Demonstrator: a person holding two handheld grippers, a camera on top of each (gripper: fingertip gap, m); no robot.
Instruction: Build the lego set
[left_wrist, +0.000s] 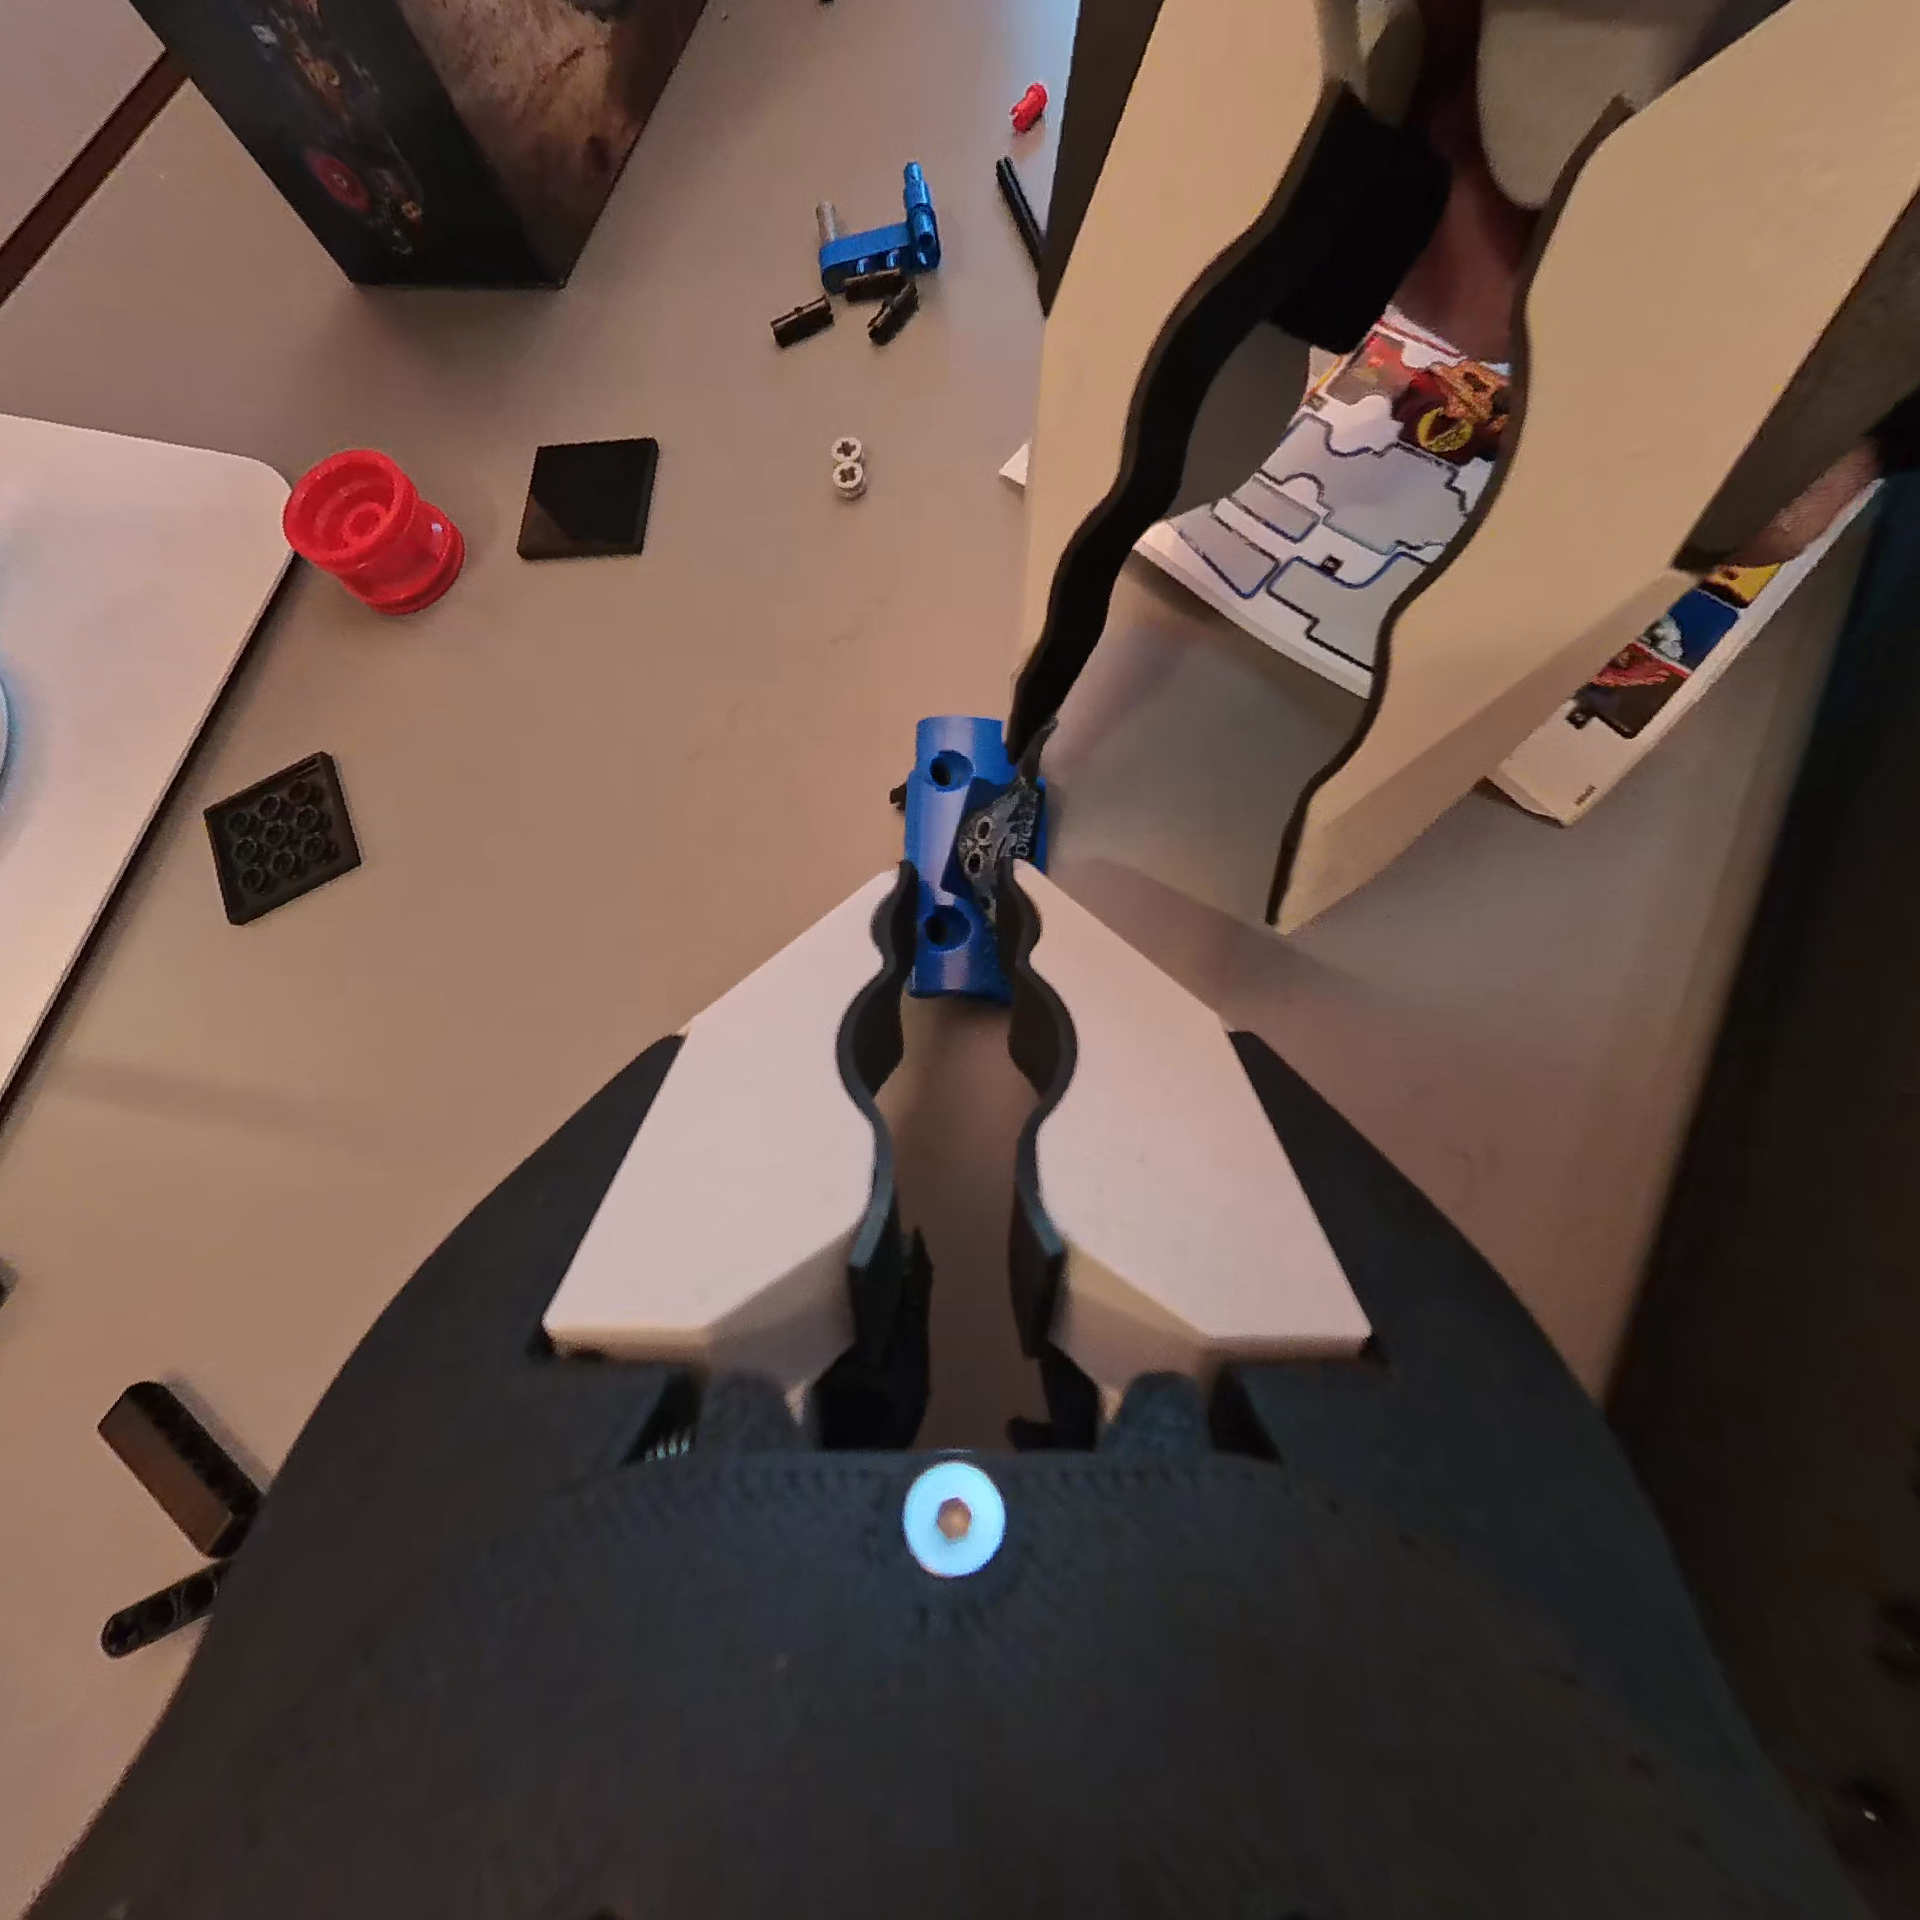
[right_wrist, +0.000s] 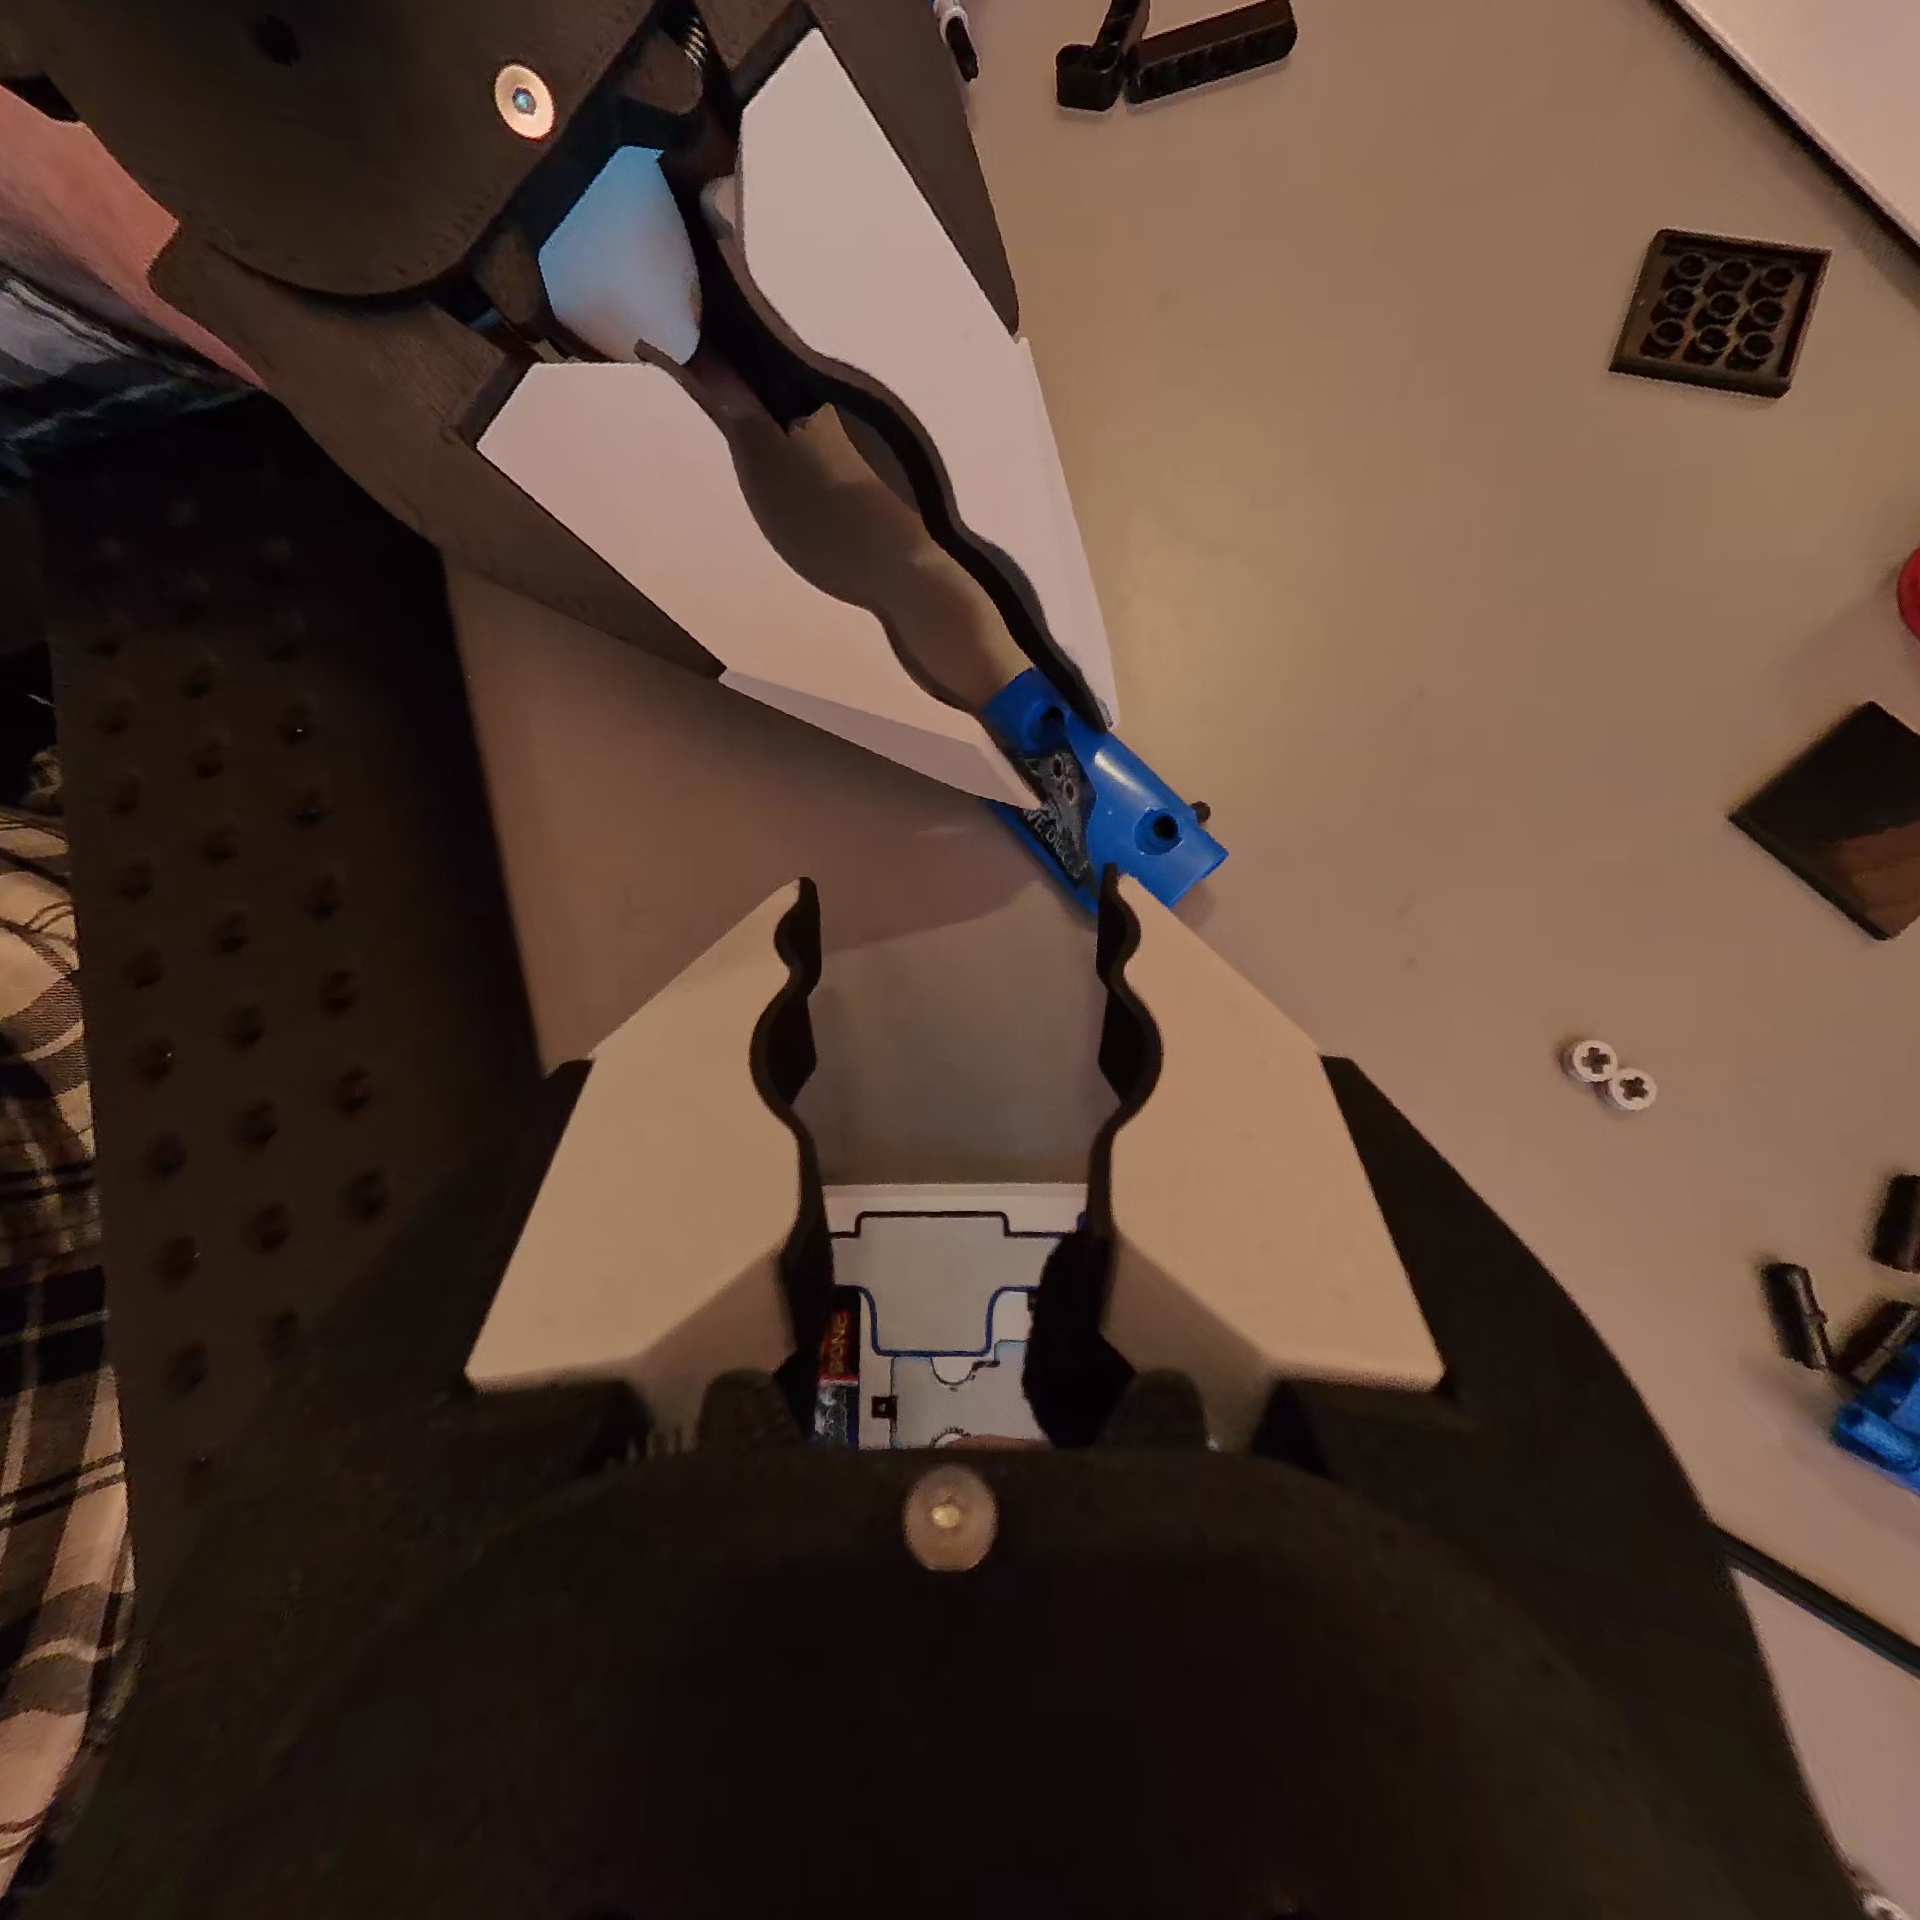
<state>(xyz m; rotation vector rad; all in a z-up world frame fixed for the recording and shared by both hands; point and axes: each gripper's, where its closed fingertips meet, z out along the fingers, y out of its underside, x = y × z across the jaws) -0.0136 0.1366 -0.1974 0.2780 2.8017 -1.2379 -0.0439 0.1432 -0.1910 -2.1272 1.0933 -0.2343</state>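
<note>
**A:** So where's the blue piece (left_wrist: 961, 862) right now?

**B:** On the worktop (left_wrist: 623, 727), clenched at its near end by the left hand-held gripper (left_wrist: 961, 899). Its long axis runs straight away from that gripper.

**A:** And the right one?

**B:** The right hand-held gripper (right_wrist: 956, 894) is spread wide, holding nothing. The piece sits just past its right fingertip, up and to the right. That tip looks like it's touching the sticker side, but I can't be sure.
</note>
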